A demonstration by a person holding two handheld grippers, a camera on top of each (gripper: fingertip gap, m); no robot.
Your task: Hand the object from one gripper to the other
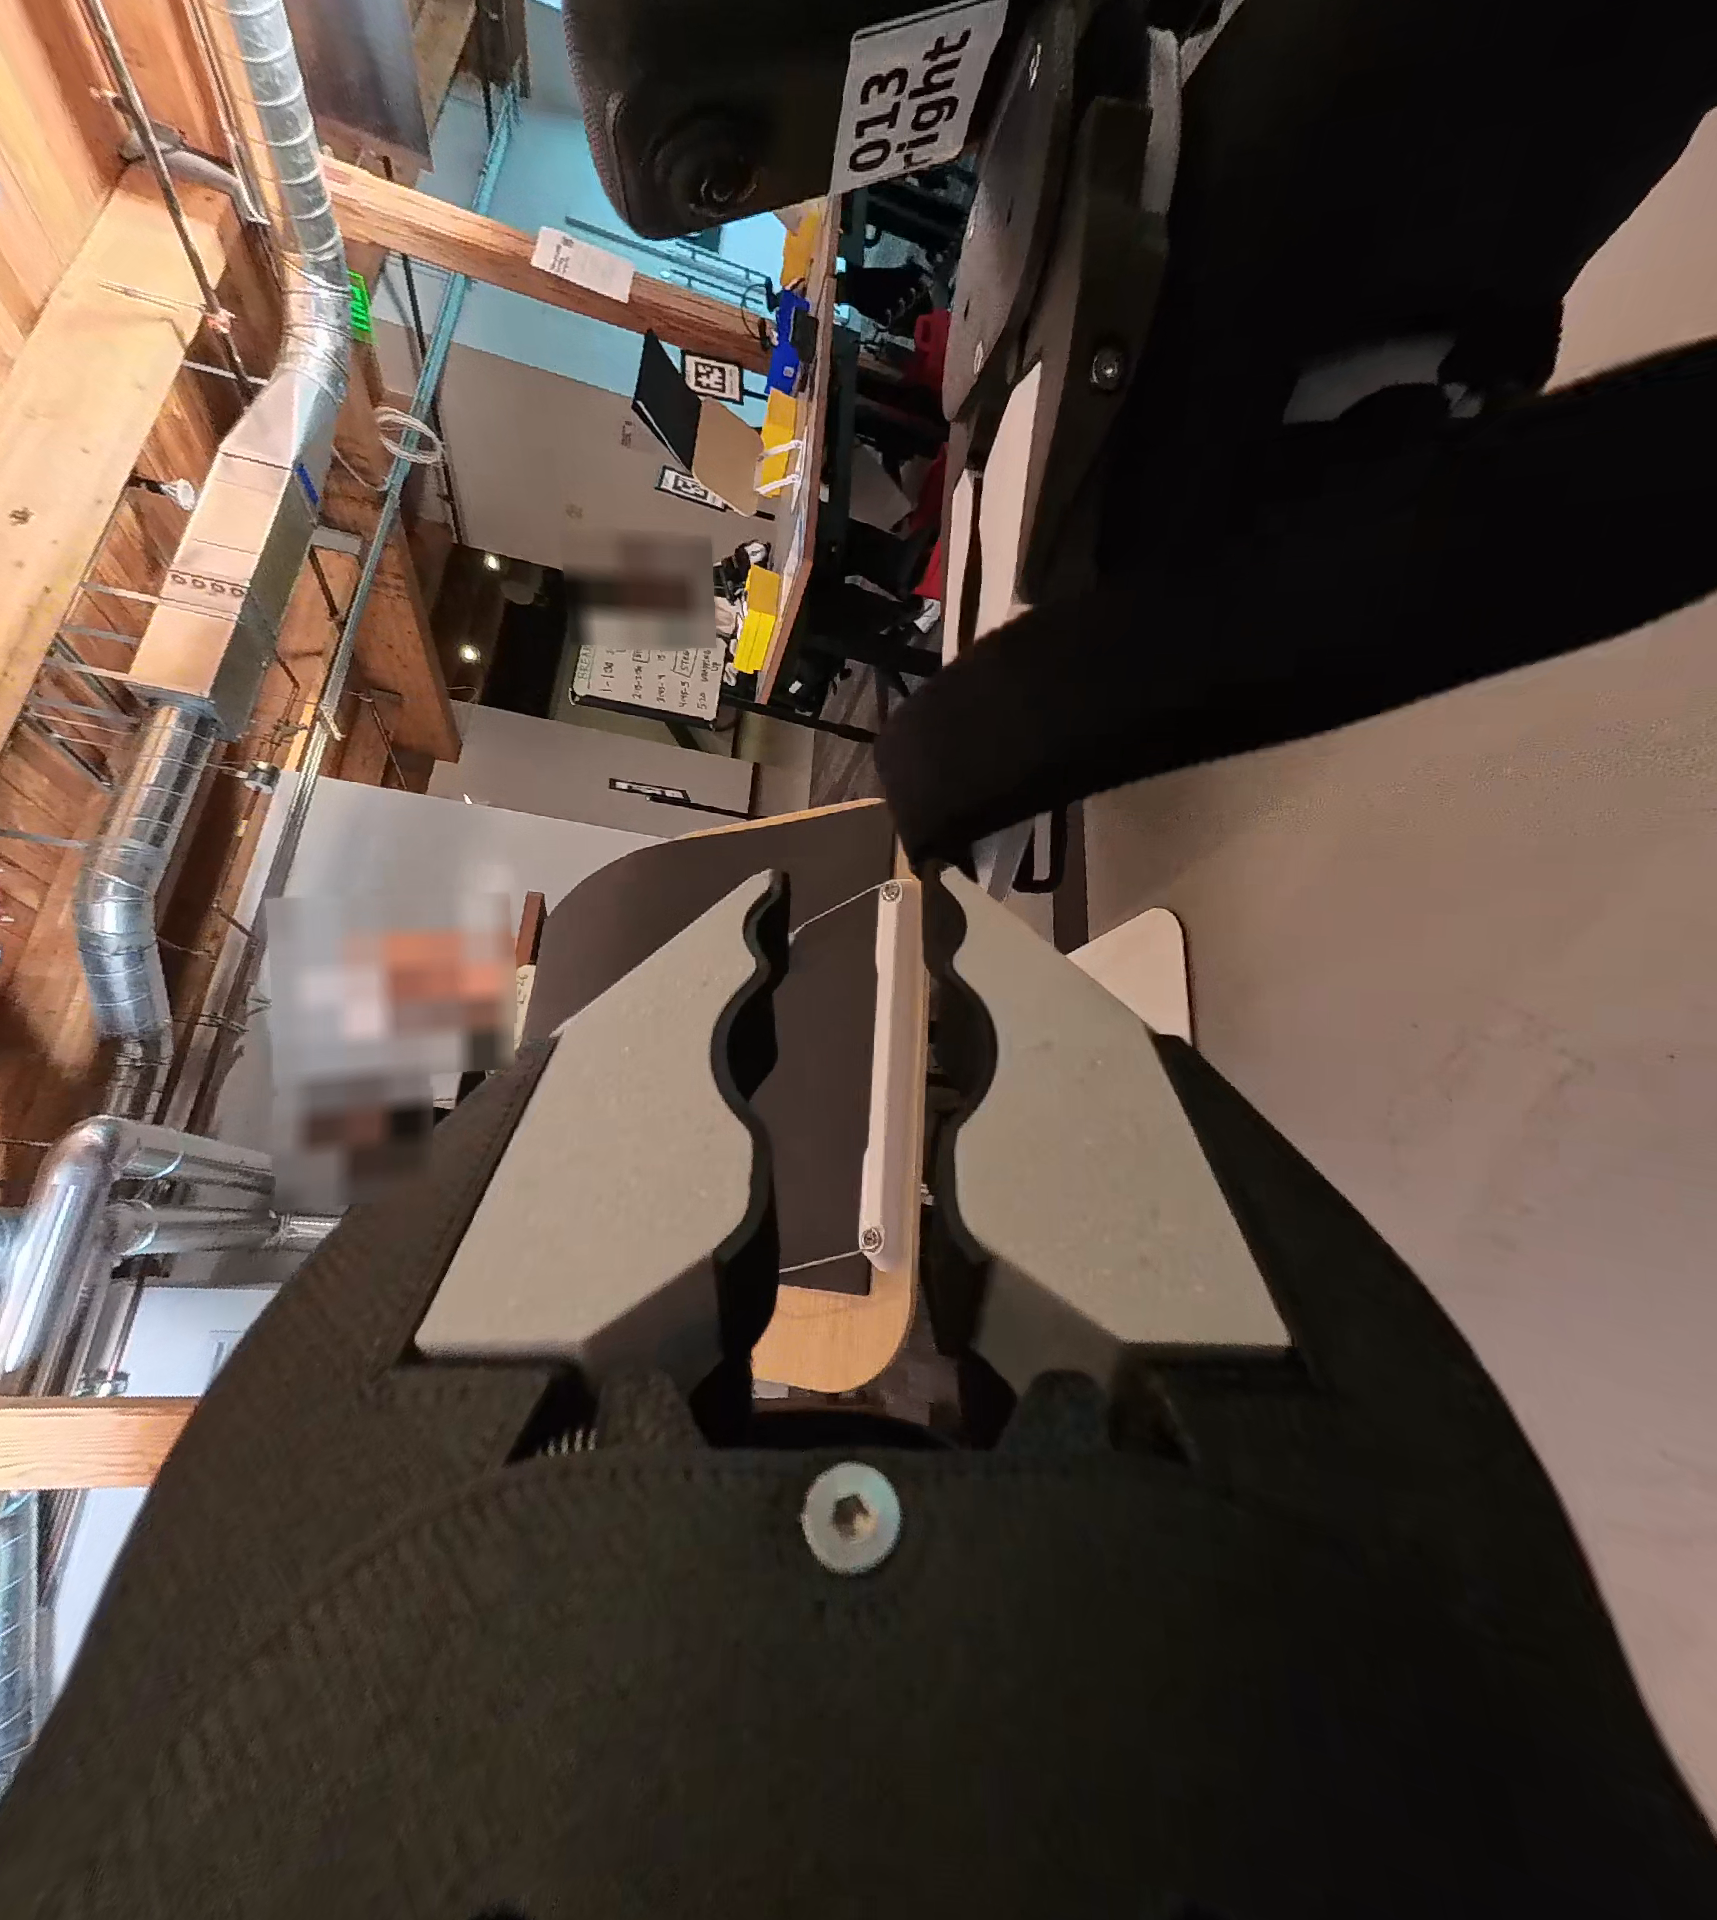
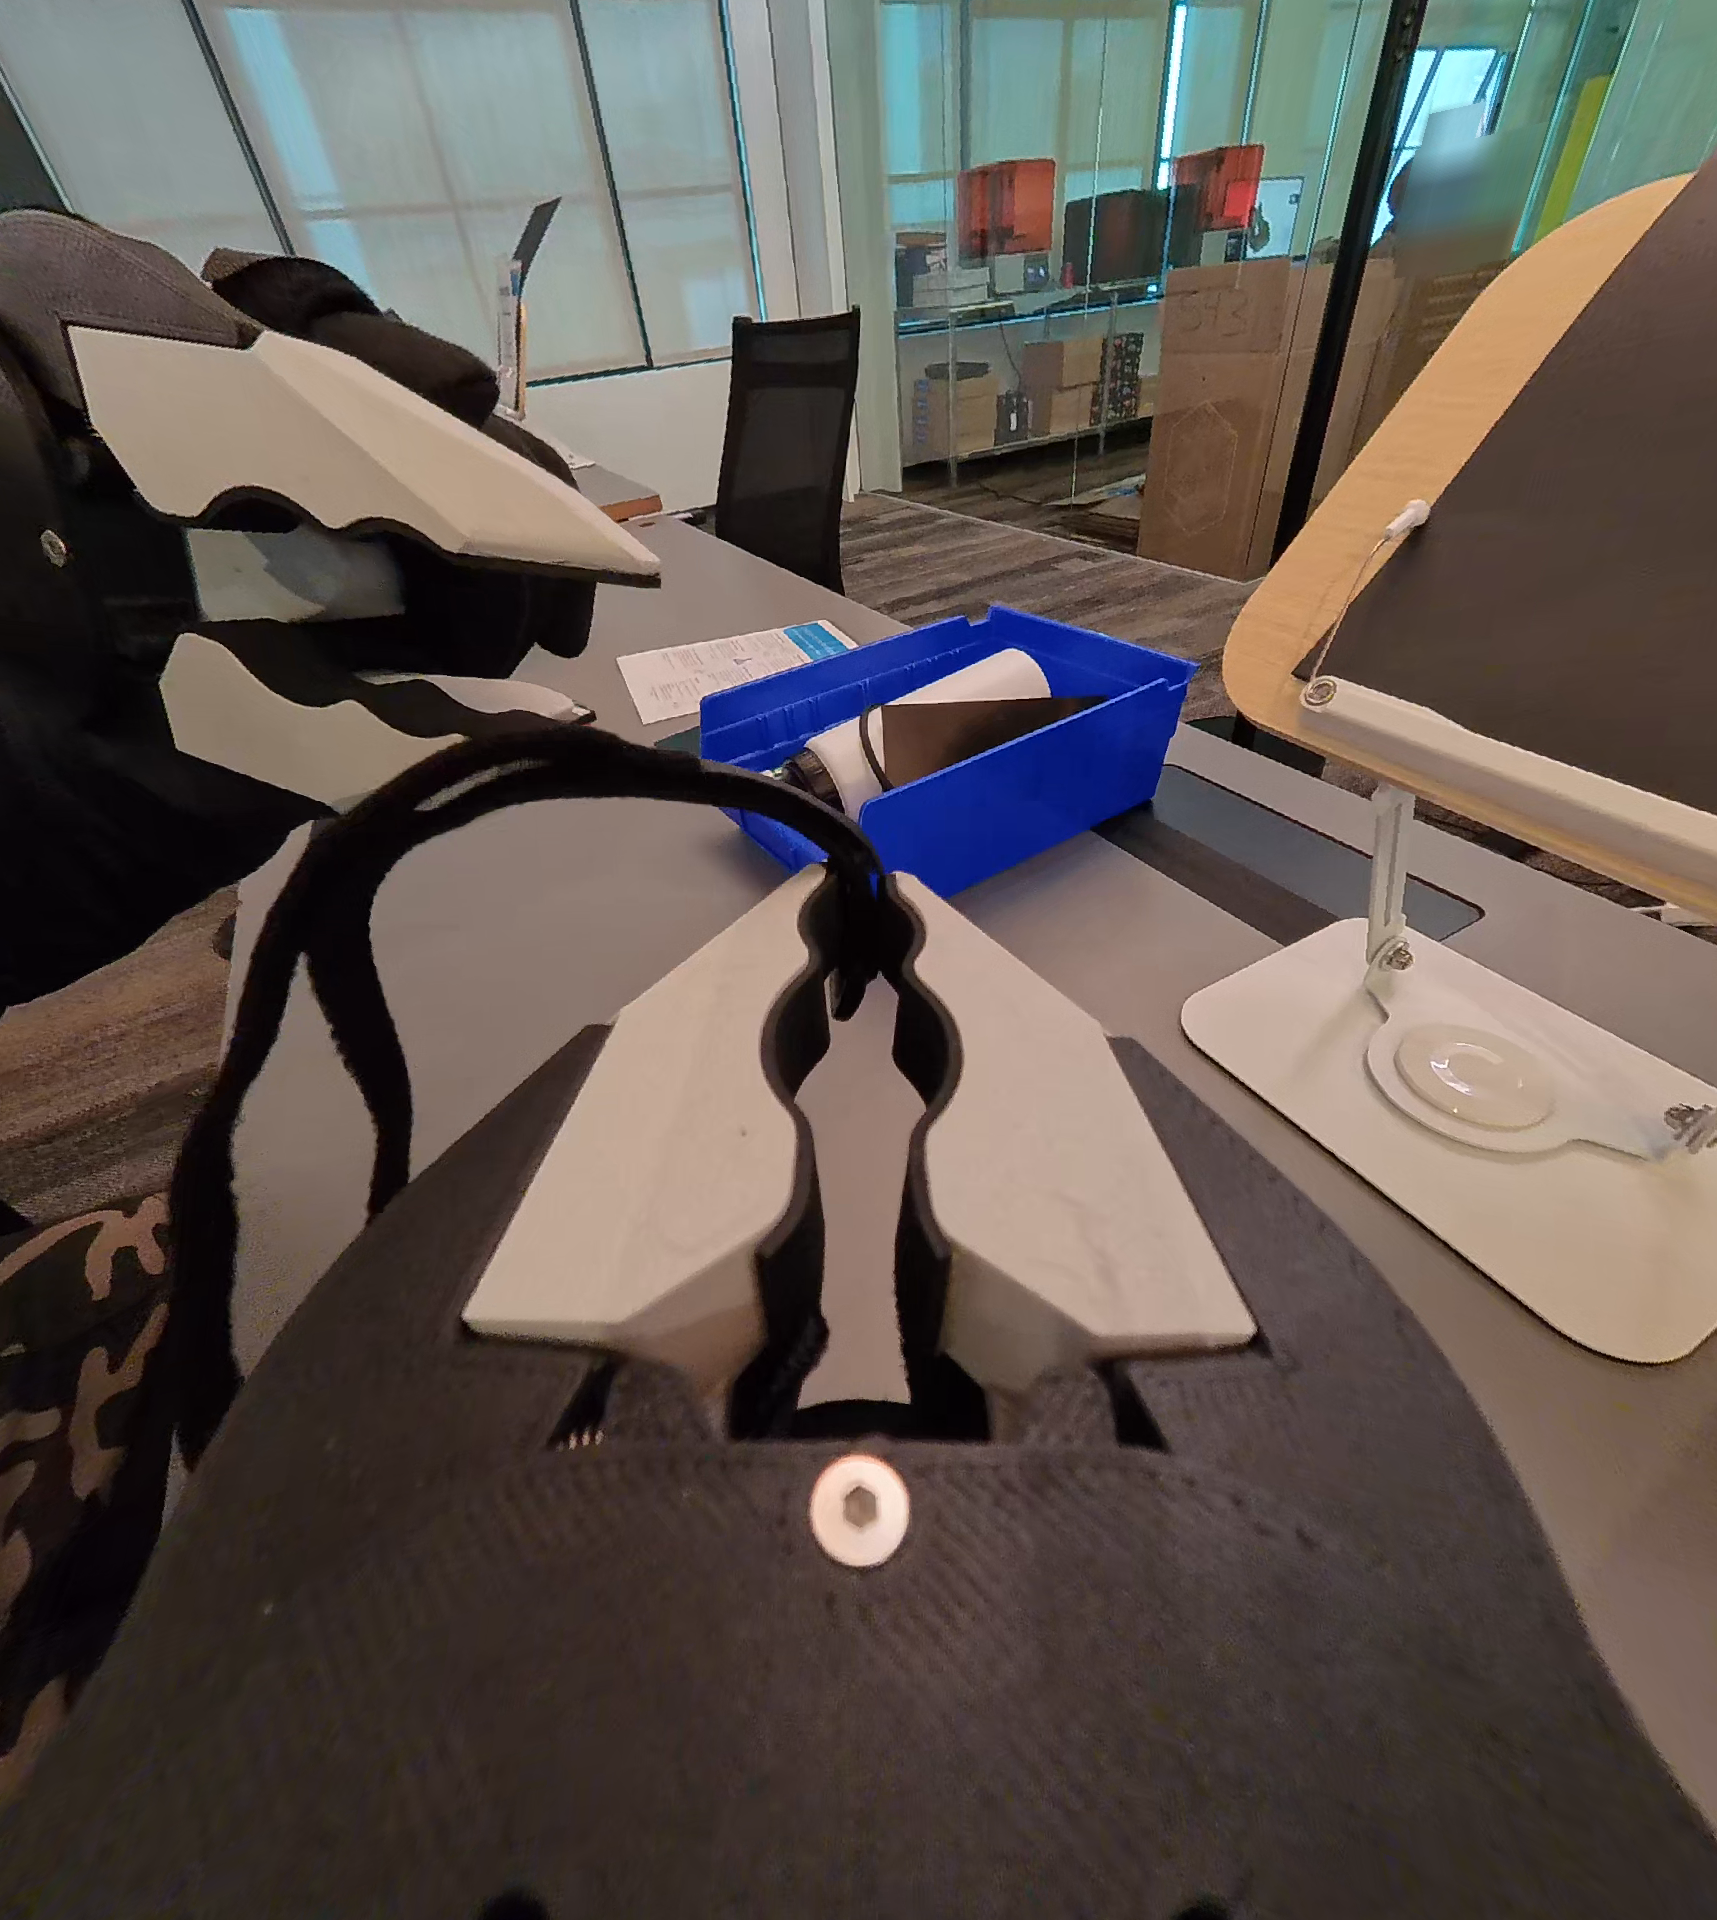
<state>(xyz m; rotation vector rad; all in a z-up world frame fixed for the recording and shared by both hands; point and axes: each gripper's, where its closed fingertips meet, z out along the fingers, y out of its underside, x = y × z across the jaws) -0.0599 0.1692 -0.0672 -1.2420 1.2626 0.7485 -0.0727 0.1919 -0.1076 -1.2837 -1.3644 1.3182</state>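
Black and soft, the fabric strap (image 2: 314,997) is pinched at the tips of the right tongs (image 2: 859,935), which are clenched on it. From there it arcs up and to the left, then hangs down in a loop off the desk's (image 2: 542,914) left edge, above a camouflage-patterned cloth (image 2: 23,1455). The left tongs (image 2: 605,639) sit just beside the top of that arc in the right wrist view, turned on their side with the jaws parted and nothing between them. In the left wrist view those same left tongs (image 1: 859,894) stand released, and a dark blurred shape, probably the strap (image 1: 1301,582), crosses just past their tips below the right tongs' body (image 1: 1093,312).

Farther back on the desk a blue bin (image 2: 1020,800) holds a white and black roll (image 2: 937,717), with a printed sheet (image 2: 708,665) behind it. Toward the right edge stands a white stand (image 2: 1477,1143) carrying a tilted wood-edged dark board (image 2: 1581,436).
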